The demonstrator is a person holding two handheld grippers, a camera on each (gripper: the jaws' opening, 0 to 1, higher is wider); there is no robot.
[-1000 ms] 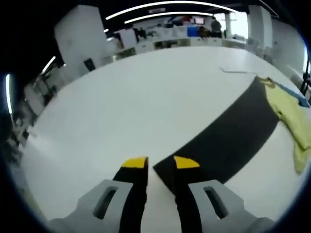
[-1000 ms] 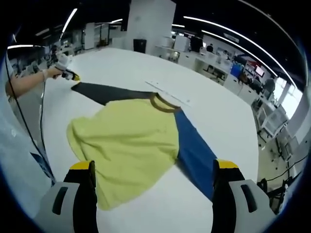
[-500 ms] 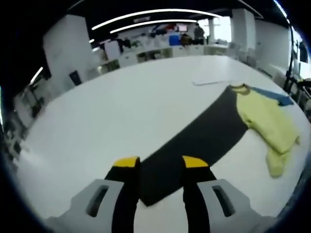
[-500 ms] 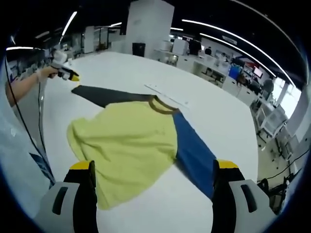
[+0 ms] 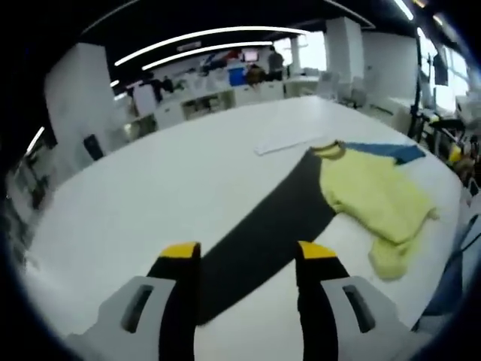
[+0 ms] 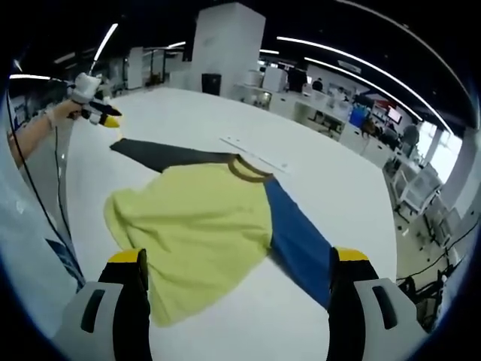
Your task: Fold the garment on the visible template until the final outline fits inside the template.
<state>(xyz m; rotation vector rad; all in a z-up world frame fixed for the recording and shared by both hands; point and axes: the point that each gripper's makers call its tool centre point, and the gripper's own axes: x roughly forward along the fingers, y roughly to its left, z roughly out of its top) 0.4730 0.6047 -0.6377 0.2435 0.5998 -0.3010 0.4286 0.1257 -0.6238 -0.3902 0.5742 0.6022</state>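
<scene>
Lying limp between both grippers' open jaws, the soft garment (image 6: 199,226) is best pinched at a sleeve end.

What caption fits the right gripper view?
Open right gripper above a yellow shirt with one dark sleeve and one blue sleeve.

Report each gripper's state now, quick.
Left gripper: open, holding nothing, above the dark sleeve.
Right gripper: open, holding nothing, over the yellow shirt.
</scene>
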